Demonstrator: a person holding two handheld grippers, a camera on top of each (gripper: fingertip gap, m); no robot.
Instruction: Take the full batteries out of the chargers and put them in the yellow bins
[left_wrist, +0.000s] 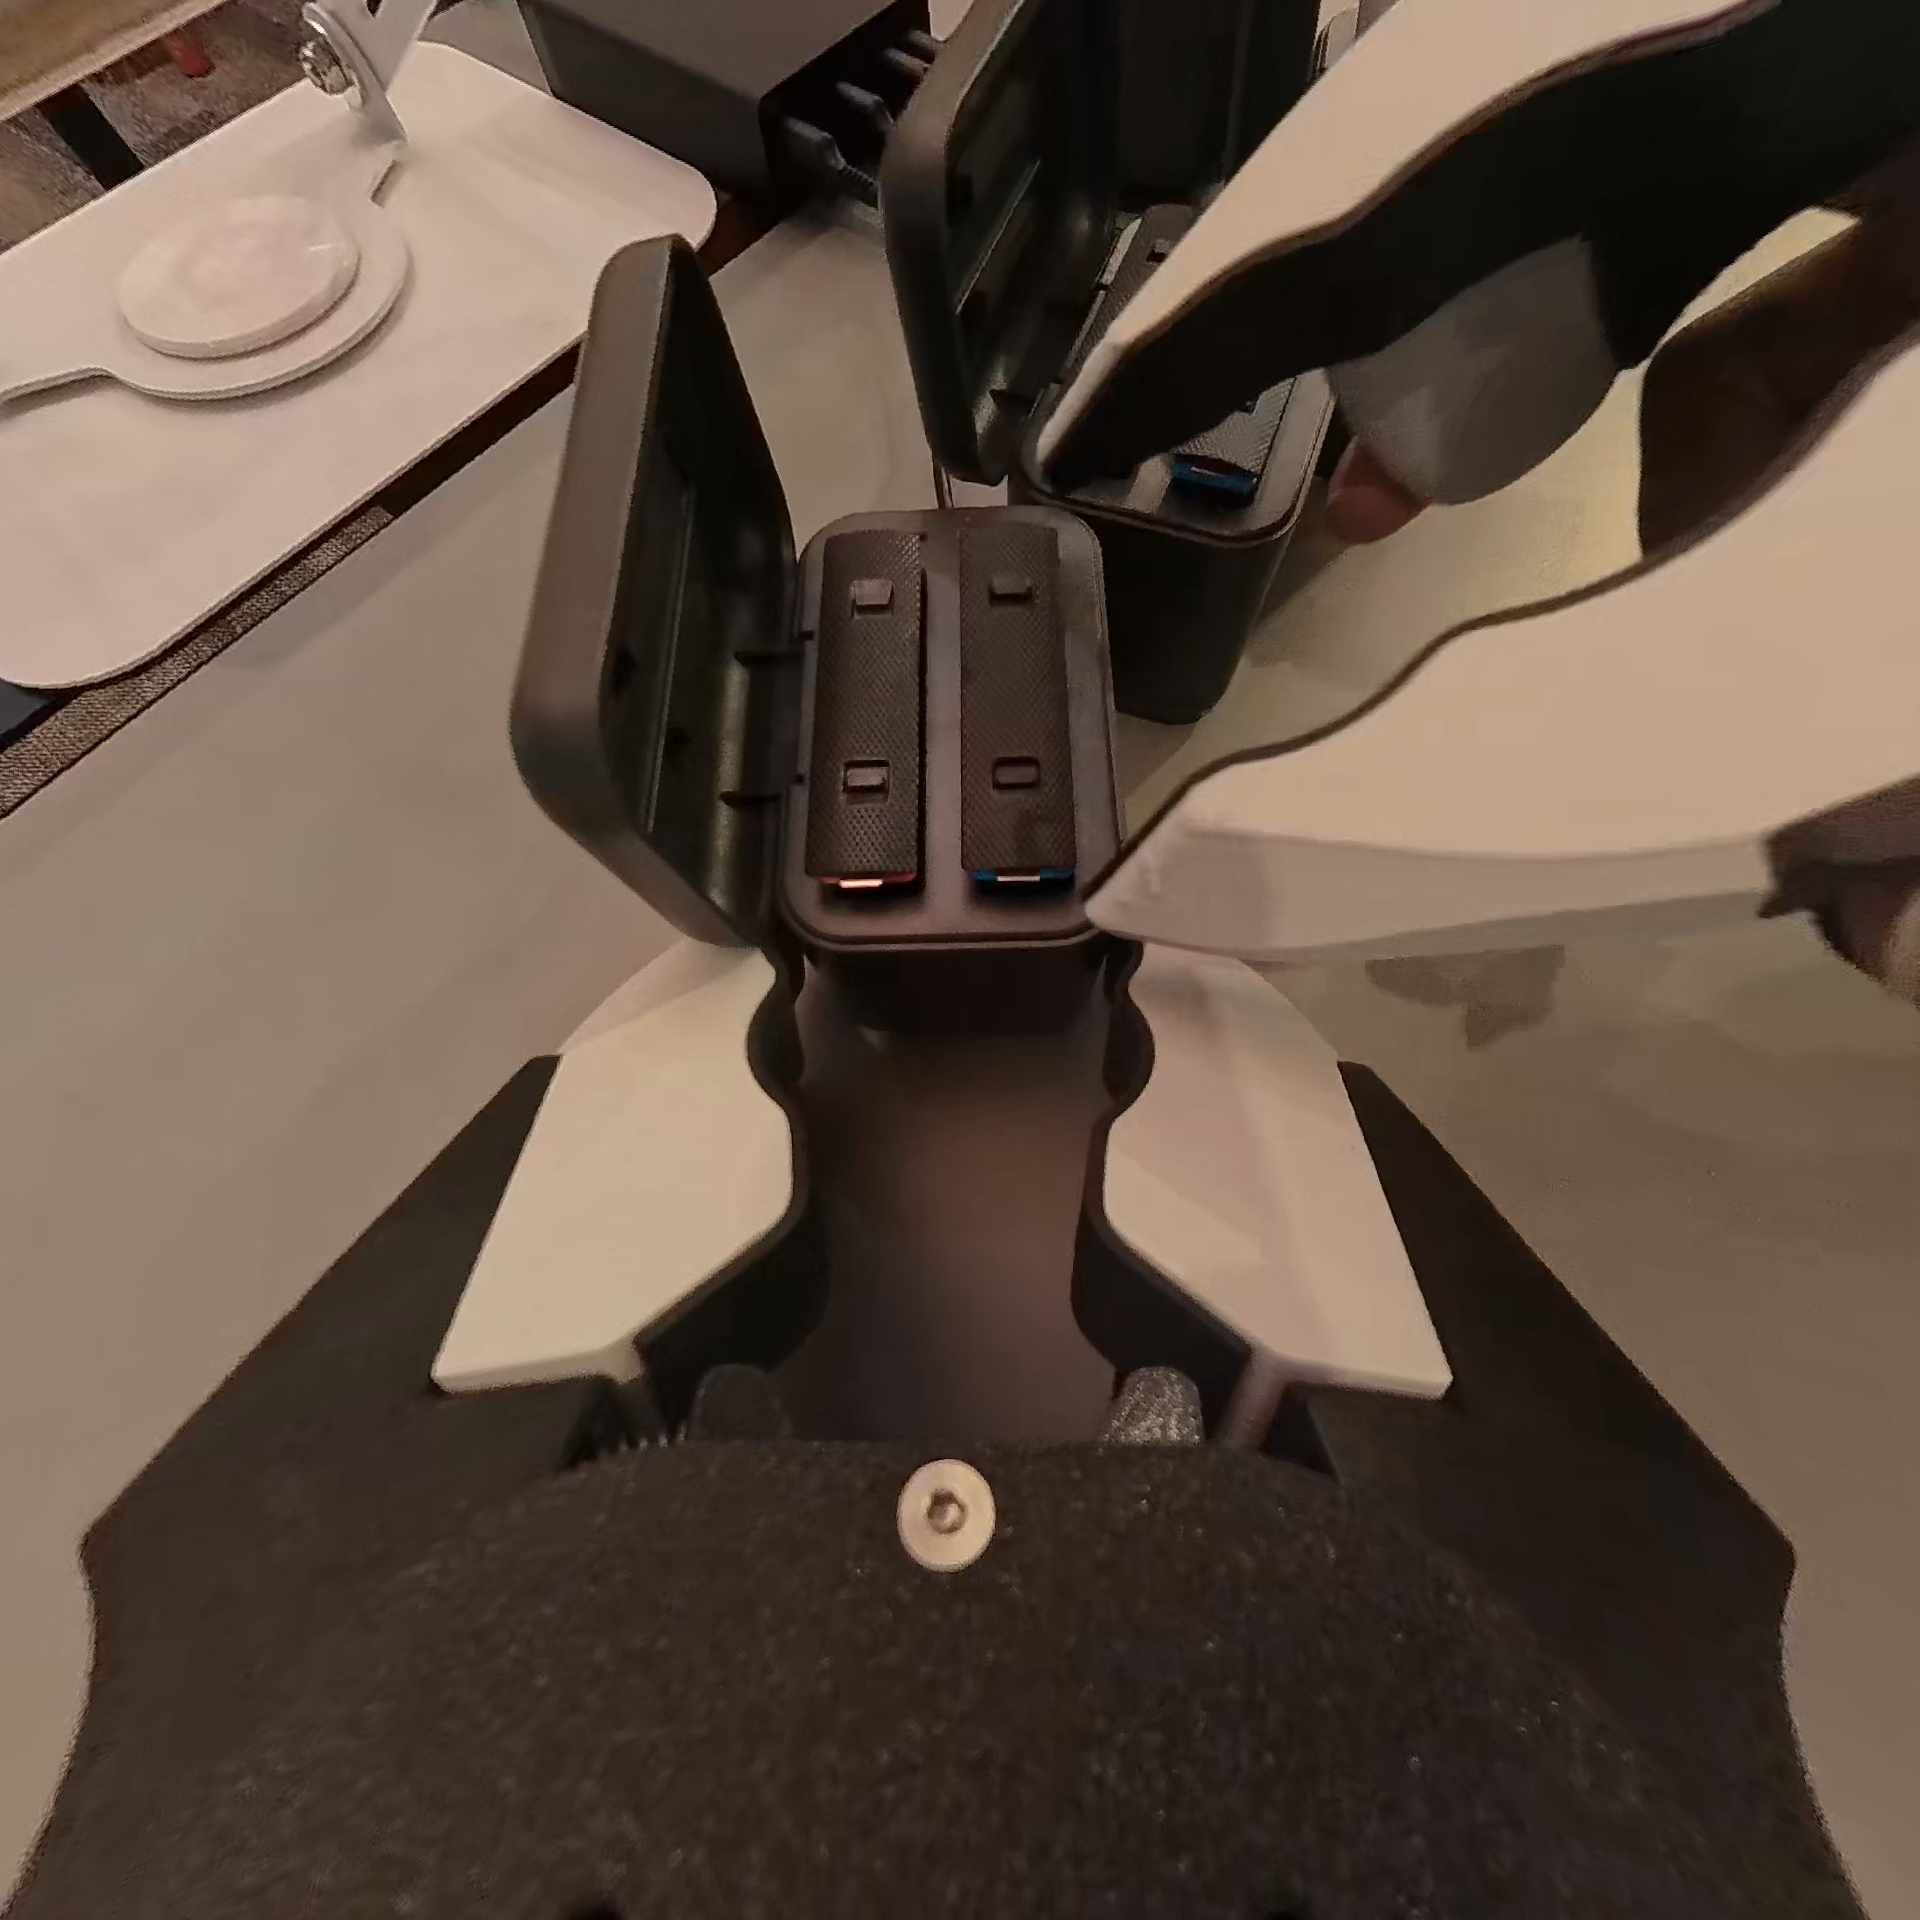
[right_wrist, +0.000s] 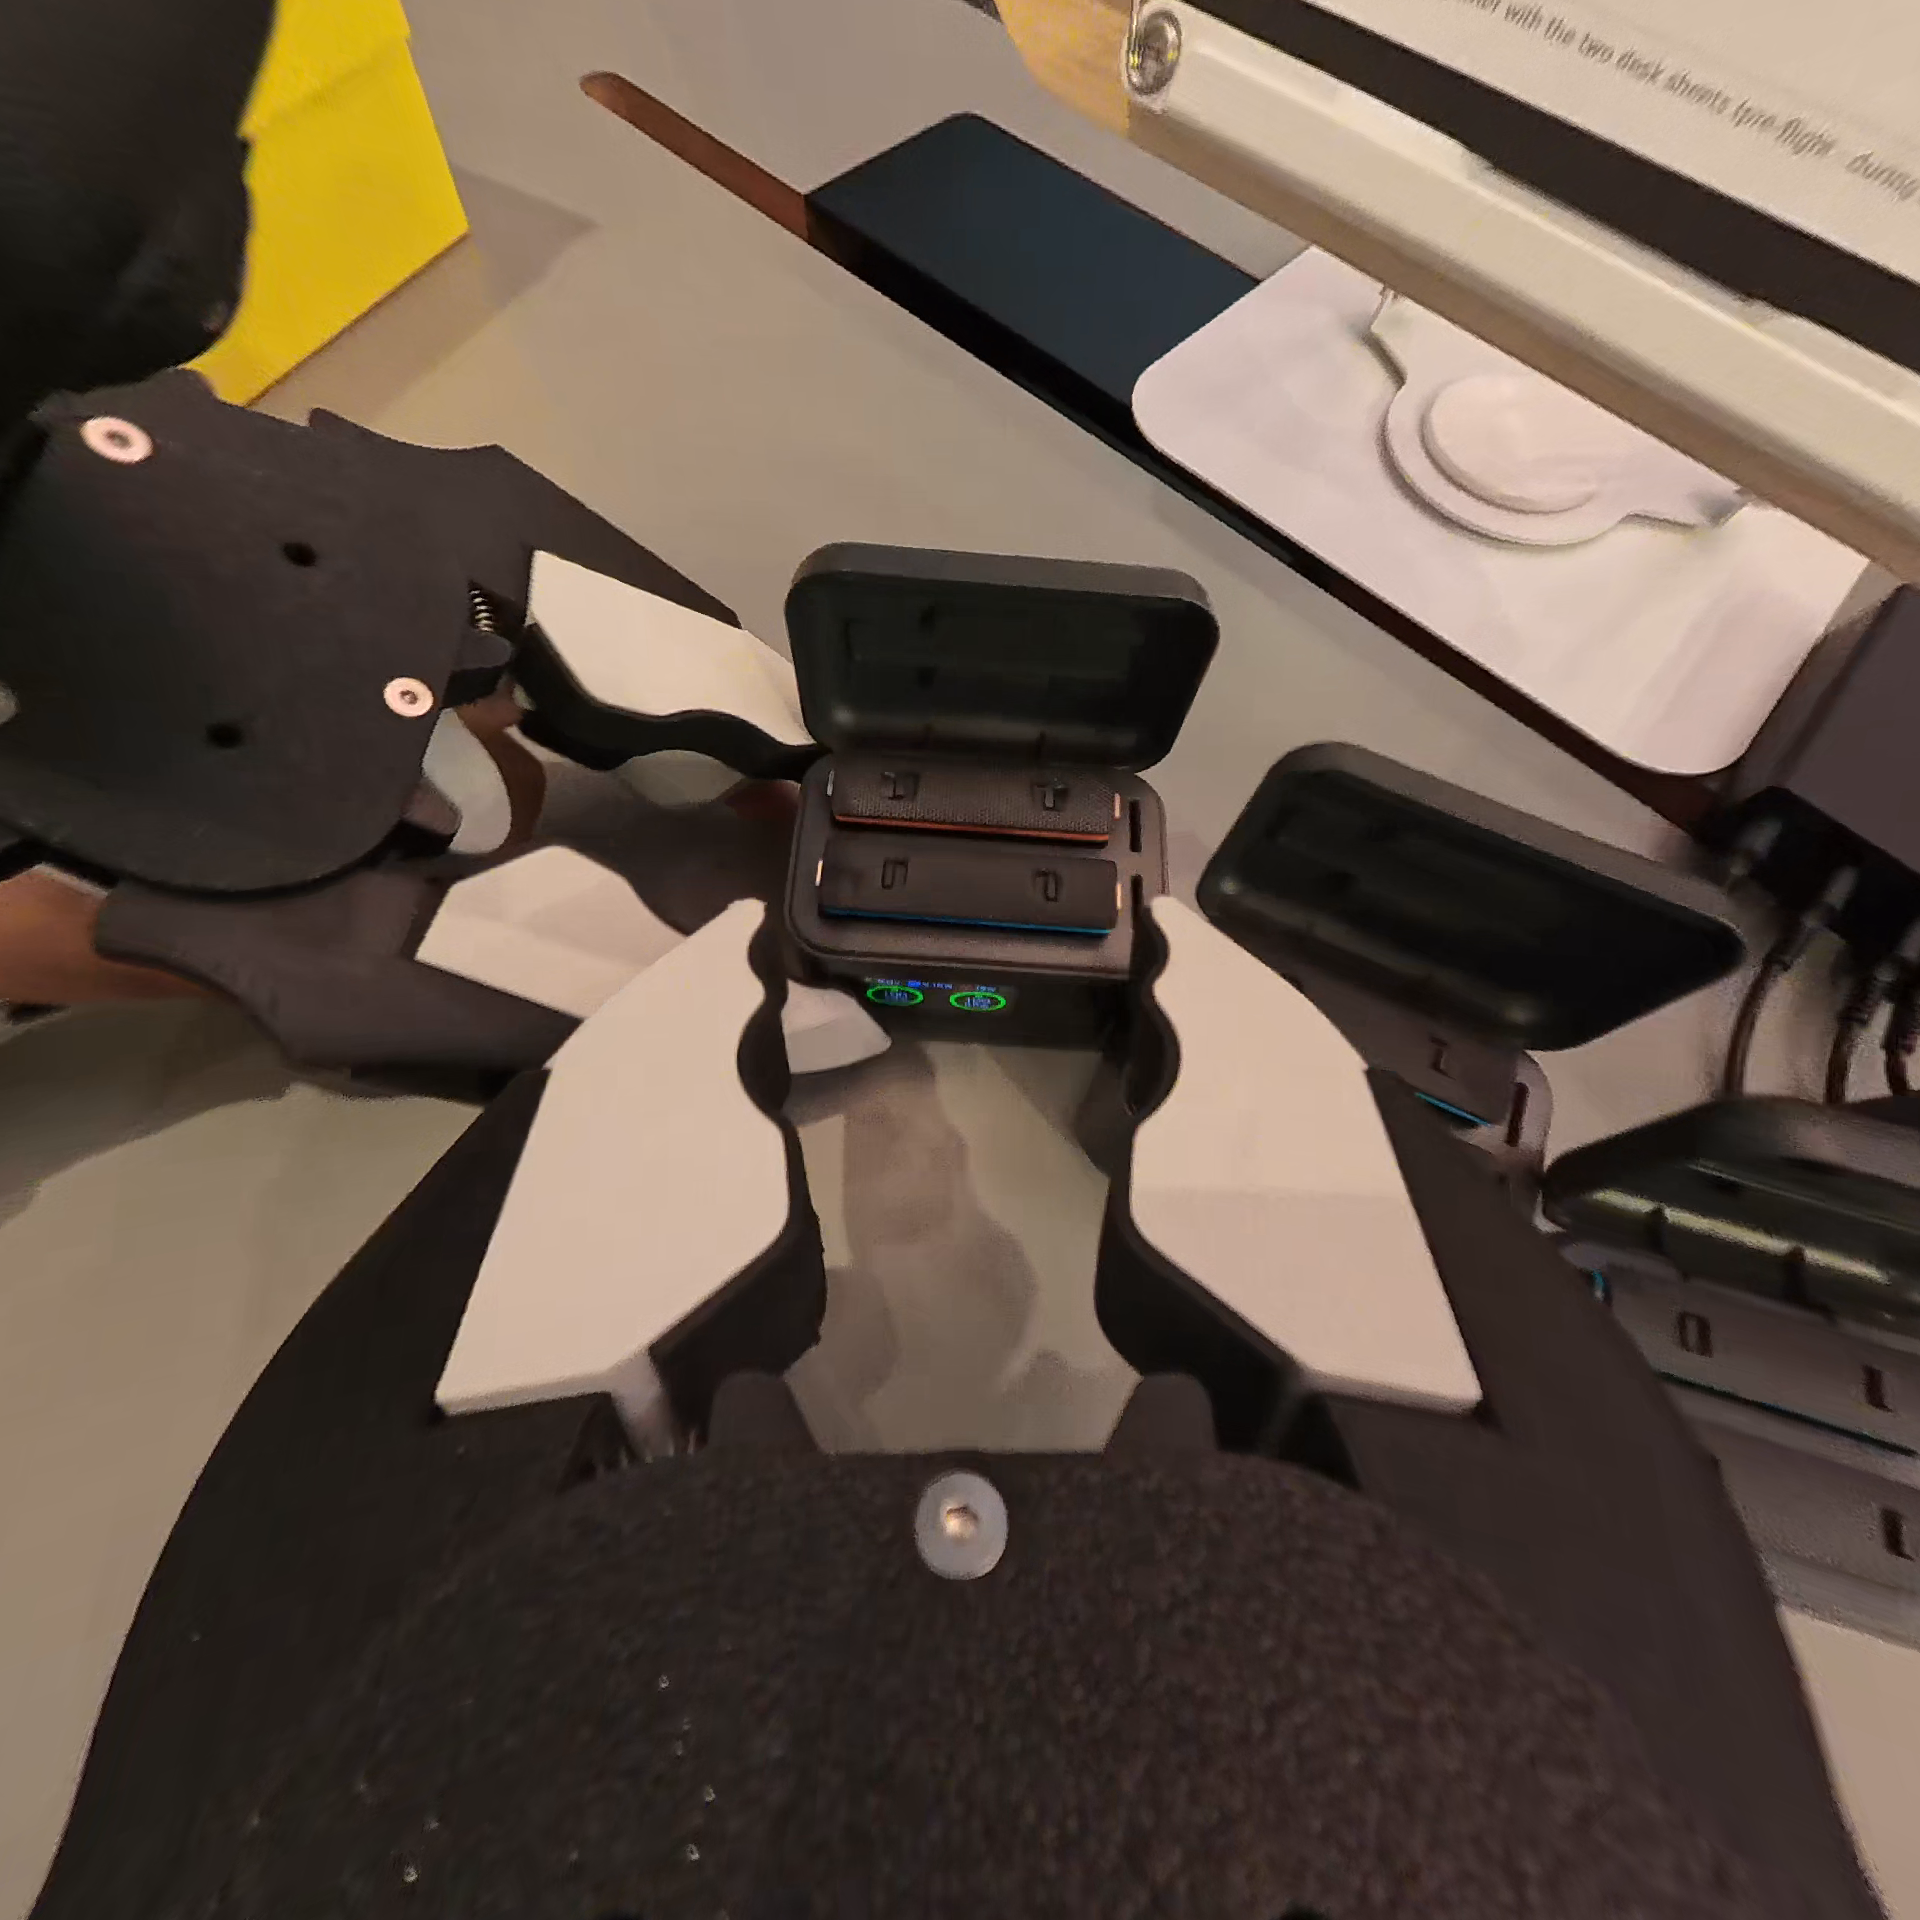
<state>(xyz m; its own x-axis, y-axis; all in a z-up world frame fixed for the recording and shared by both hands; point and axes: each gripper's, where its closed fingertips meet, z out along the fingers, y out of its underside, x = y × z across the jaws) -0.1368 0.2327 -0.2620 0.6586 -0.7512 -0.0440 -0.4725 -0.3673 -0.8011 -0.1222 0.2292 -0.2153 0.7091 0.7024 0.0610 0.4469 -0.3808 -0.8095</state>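
Note:
A black charger (left_wrist: 940, 935) stands open on the grey table with its lid (left_wrist: 644, 582) up. It holds two black batteries, one orange-ended (left_wrist: 868, 717) and one blue-ended (left_wrist: 1013, 717). My left gripper (left_wrist: 951, 971) is shut on the charger's body at one end. My right gripper (right_wrist: 956, 920) is open and straddles the charger's front (right_wrist: 935, 1003), where two green rings glow. Its fingertips sit beside both ends of the blue-ended battery (right_wrist: 966, 883), in front of the orange-ended one (right_wrist: 966, 795). A yellow bin (right_wrist: 343, 187) stands far left.
A second open charger (right_wrist: 1455, 914) and a third (right_wrist: 1766, 1247) stand to the right, with cables (right_wrist: 1818, 987) behind them. A white monitor base (right_wrist: 1486, 468) and a dark flat slab (right_wrist: 1018, 249) lie beyond. A person's fingers (left_wrist: 1371, 488) show behind the right gripper. Across from one pair of fingers to the other is roughly 5 cm.

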